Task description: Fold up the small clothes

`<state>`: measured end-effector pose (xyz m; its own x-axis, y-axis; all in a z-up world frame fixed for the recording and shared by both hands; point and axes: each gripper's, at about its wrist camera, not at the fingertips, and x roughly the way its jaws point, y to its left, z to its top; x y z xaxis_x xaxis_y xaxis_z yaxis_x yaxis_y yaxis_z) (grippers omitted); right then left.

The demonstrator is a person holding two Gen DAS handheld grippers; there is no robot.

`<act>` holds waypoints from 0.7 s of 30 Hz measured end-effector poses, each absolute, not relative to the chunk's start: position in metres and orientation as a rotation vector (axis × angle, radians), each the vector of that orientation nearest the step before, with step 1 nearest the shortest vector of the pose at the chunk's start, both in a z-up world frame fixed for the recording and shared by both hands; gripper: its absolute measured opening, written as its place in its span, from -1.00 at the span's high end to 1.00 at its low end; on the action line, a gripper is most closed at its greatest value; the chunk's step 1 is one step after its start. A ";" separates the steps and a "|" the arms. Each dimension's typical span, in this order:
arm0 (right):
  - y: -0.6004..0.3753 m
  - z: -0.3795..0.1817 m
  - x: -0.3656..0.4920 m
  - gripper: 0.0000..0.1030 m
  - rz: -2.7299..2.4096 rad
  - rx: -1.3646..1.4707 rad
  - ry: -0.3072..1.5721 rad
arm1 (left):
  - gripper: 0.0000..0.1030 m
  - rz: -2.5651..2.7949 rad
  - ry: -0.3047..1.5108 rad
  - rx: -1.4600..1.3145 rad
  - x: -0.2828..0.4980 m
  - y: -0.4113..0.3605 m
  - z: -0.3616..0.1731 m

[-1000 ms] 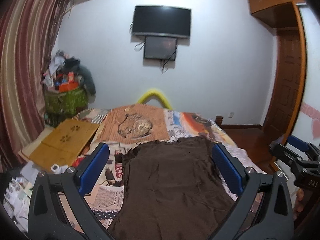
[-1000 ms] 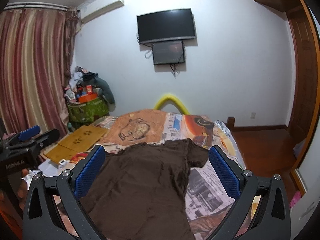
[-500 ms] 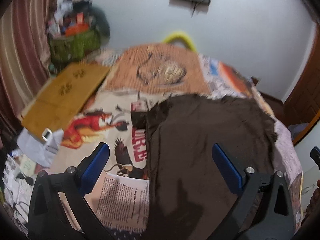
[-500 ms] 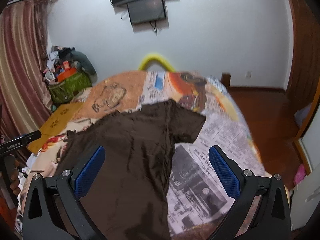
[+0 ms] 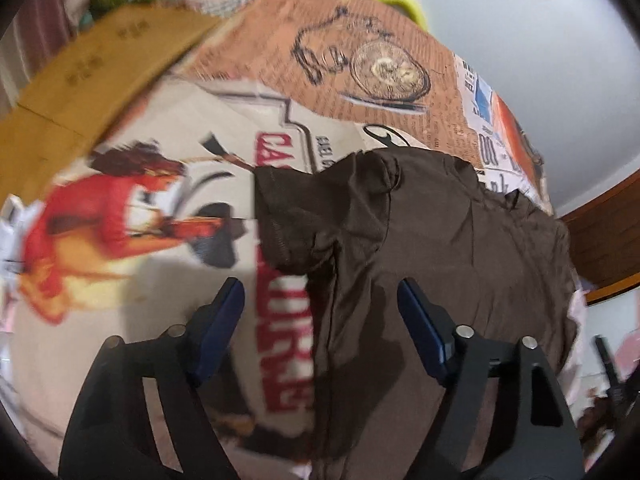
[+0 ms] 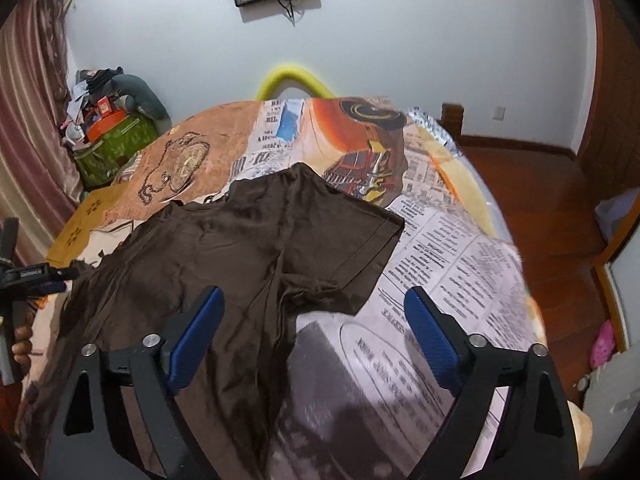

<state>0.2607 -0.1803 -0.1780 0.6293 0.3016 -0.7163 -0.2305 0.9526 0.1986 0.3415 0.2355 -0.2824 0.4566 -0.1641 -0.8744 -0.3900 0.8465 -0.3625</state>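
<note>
A dark brown T-shirt (image 5: pixel 432 248) lies spread flat on a bed with a newspaper-print cover (image 5: pixel 160 264). My left gripper (image 5: pixel 320 300) is open and empty, low over the shirt's left side just below its crumpled left sleeve (image 5: pixel 296 216). In the right wrist view the same shirt (image 6: pixel 240 248) lies with its right sleeve (image 6: pixel 360 256) spread out. My right gripper (image 6: pixel 312 312) is open and empty, above the shirt's right side under that sleeve. The left gripper also shows at the left edge of the right wrist view (image 6: pixel 28 276).
A wooden board (image 5: pixel 100 68) lies off the bed's left side. A green basket of clutter (image 6: pixel 116 140) stands by the curtain. A yellow foam arch (image 6: pixel 296 80) stands behind the bed. Wooden floor (image 6: pixel 540 200) and a door lie to the right.
Both grippers have tilted down and moved closer to the shirt. The left one has come down near the left sleeve, the right one toward the right sleeve. Both stay open.
</note>
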 end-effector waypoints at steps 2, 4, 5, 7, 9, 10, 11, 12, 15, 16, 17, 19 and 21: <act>-0.181 -0.183 0.268 -0.64 0.300 0.111 0.851 | -0.48 0.146 1.109 -0.631 0.348 0.243 -0.289; -0.178 -0.187 0.275 -0.59 0.297 0.113 0.855 | -0.48 0.136 1.104 -0.670 0.353 0.248 -0.293; -0.177 -0.190 0.279 -0.57 0.295 0.108 0.862 | -0.48 0.127 1.100 -0.682 0.357 0.251 -0.294; -0.174 -0.196 0.286 -0.42 0.298 0.103 0.879 | -0.38 0.120 1.102 -0.692 0.364 0.254 -0.298; -0.175 -0.204 0.295 -0.25 0.305 0.119 0.926 | -0.17 0.128 1.122 -0.711 0.372 0.258 -0.304; -0.175 -0.207 0.296 -0.11 0.310 0.132 0.940 | 0.07 0.126 1.131 -0.721 0.375 0.260 -0.307; -0.176 -0.211 0.300 -0.05 0.323 0.155 0.965 | 0.25 0.120 1.139 -0.728 0.378 0.261 -0.310; -0.178 -0.216 0.302 0.02 0.336 0.182 0.992 | 0.67 0.095 1.149 -0.739 0.381 0.261 -0.314; -0.183 -0.220 0.301 0.08 0.343 0.220 1.001 | 0.76 0.088 1.140 -0.702 0.386 0.258 -0.314; -0.183 -0.219 0.299 0.10 0.343 0.220 1.000 | 0.77 0.095 1.129 -0.670 0.386 0.256 -0.311; -0.184 -0.219 0.298 0.11 0.344 0.220 1.001 | 0.77 0.106 1.115 -0.621 0.387 0.253 -0.305; -0.184 -0.218 0.297 0.13 0.346 0.209 1.005 | 0.77 0.145 1.077 -0.492 0.388 0.244 -0.288; -0.184 -0.217 0.296 0.13 0.346 0.193 1.007 | 0.77 0.174 1.044 -0.363 0.388 0.231 -0.268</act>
<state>0.2964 -0.1835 -0.2169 0.4865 0.3702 -0.7914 -0.1946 0.9289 0.3150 0.3882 0.2307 -0.2683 0.4958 -0.0305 -0.8679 -0.3105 0.9271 -0.2099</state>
